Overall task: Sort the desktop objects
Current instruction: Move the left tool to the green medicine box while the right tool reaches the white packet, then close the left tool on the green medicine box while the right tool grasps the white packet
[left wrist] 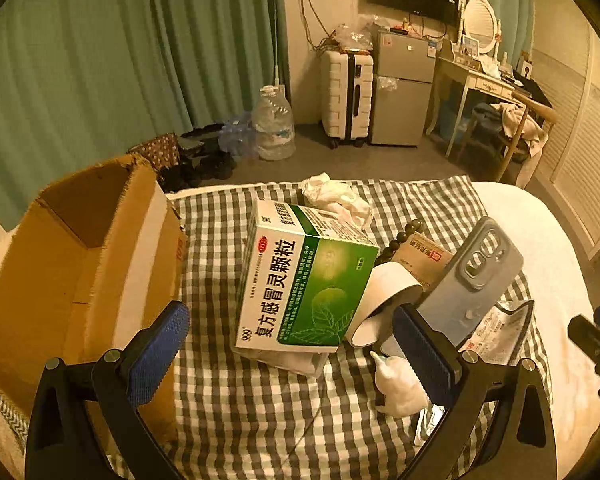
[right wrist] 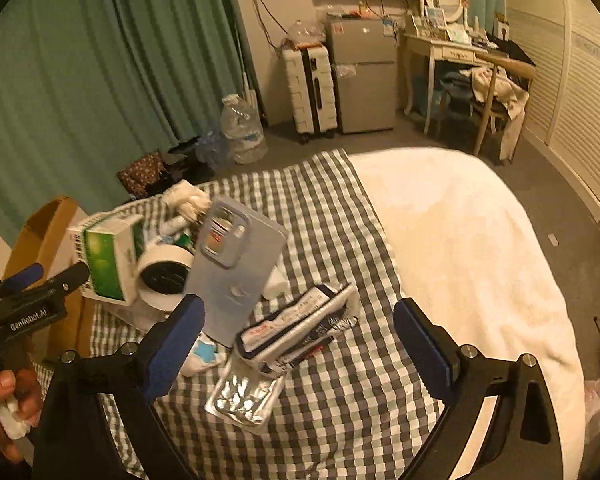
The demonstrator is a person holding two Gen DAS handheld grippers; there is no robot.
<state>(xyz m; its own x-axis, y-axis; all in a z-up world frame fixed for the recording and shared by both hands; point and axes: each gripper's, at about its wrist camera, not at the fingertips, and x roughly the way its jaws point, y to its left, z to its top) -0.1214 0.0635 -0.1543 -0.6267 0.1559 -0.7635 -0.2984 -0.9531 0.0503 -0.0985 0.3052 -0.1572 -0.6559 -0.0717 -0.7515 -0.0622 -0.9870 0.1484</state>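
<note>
- Meanwhile, on a bed spread with a grey-and-white checked cloth (left wrist: pixel 228 400), a clutter of small items lies beside an open brown cardboard box (left wrist: pixel 80 264) at the near left.
- Tilted on top of the pile, the green-and-white medicine box (left wrist: pixel 300 292) carries large Chinese characters reading 复方感冒灵颗粒 and a "999" logo at one corner; in the right wrist view its barcoded end (right wrist: pixel 108 260) faces the camera.
- A white roll of tape (left wrist: pixel 384 300) leans against the medicine box's right side, touching it.
- Standing on end just right of the tape, a grey-blue phone case (left wrist: pixel 468 280) shows its camera cut-out.
- A foil blister pack of pills (right wrist: pixel 244 396) lies flat at the near edge of the pile, with a printed sachet (right wrist: pixel 300 328) resting partly over it; the sachet's writing is too small to read.
- A crumpled white tissue (left wrist: pixel 336 196) sits at the far end of the cloth.
- Blue-padded jaws of the left gripper (left wrist: pixel 292 356) stand wide apart, holding nothing, with the medicine box between and beyond them; its body reads "GenRobot.AI" in the right wrist view.
- The right gripper (right wrist: pixel 300 344) is likewise spread wide and empty, above the sachet.
</note>
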